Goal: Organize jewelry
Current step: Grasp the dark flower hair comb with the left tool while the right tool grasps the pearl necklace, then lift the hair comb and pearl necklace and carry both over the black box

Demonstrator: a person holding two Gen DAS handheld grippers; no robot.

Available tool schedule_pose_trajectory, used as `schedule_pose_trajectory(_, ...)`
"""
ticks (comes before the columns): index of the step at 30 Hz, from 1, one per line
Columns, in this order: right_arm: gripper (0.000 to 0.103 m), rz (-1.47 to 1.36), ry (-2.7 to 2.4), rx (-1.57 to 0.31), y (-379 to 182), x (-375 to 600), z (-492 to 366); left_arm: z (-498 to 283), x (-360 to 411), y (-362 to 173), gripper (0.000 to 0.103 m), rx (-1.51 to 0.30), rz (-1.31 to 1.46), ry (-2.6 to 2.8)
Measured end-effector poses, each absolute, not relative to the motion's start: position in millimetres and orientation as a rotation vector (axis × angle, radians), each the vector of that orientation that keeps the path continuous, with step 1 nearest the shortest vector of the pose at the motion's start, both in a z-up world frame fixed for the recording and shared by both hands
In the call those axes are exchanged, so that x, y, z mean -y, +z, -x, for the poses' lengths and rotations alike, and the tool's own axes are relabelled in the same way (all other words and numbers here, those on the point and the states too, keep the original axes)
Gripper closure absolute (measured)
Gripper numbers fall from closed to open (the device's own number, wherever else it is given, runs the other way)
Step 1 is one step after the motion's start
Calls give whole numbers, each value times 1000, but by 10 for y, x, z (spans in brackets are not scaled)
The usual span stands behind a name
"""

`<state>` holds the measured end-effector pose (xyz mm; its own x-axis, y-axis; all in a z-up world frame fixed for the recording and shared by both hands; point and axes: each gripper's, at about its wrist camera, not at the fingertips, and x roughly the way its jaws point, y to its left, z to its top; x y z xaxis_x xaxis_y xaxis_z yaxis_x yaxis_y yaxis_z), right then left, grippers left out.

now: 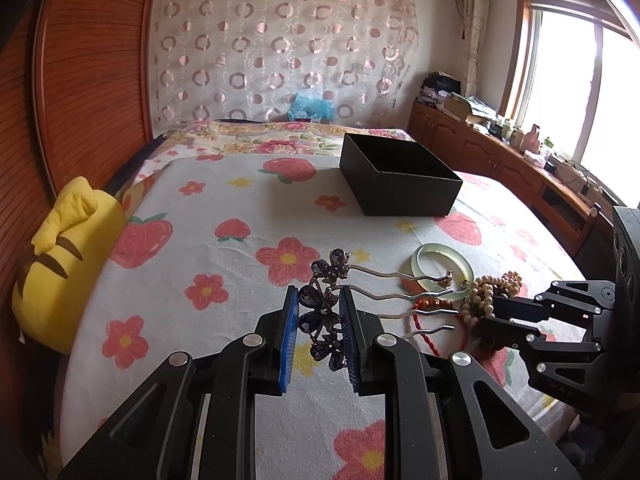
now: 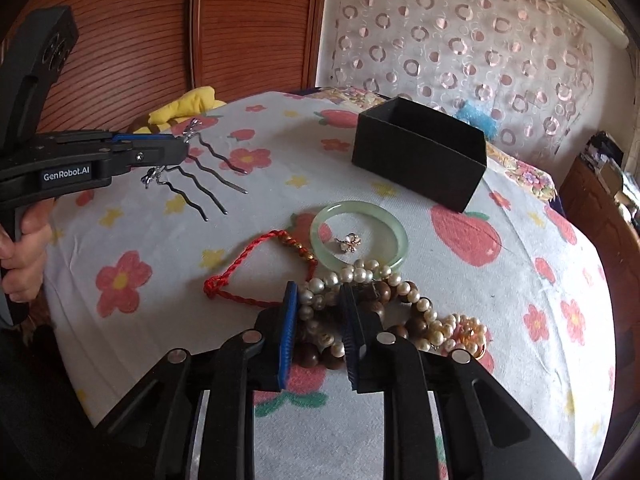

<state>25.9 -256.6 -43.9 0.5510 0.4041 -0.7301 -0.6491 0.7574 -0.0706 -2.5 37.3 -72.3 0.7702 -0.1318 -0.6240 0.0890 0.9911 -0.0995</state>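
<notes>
My left gripper [image 1: 318, 300] is shut on a dark jewelled hair comb [image 1: 326, 312] with wavy metal prongs and holds it above the bedspread; it also shows in the right wrist view [image 2: 200, 172]. My right gripper [image 2: 318, 294] is shut on a tangle of pearl and brown bead strands [image 2: 320, 300] lying on the bed. A pale green bangle [image 2: 396, 240] lies just beyond, with a small flower earring [image 2: 349, 242] inside it. A red cord bracelet [image 2: 240, 268] lies to the left. An open black box [image 2: 420, 156] stands further back; it also shows in the left wrist view [image 1: 400, 180].
A flower-and-strawberry bedspread [image 1: 224, 264] covers the bed. A yellow plush pillow [image 1: 64, 264] lies at its left edge by the wooden wardrobe [image 1: 88, 64]. Wooden cabinets [image 1: 500, 156] with clutter run under the window on the right.
</notes>
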Motion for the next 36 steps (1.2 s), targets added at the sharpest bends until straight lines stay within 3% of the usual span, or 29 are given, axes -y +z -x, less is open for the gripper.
schedule_pose_trajectory(3, 81, 332, 637, -760, -415, 2616, -283, 24, -378, -724, 84, -680, 66, -121)
schedule_pose_trajectory(5, 95, 311, 636, -750, -363, 2638, -304, 32, -381, -718, 84, -676, 66, -123)
schedule_pose_trajectory(17, 95, 234, 632, -684, 66, 2844, -412, 39, -310, -604, 84, -658, 63, -134)
schedule_pose_trajectory(36, 95, 222, 578, -446, 1298, 3098, -766, -147, -160, -284, 84, -572, 18, -165)
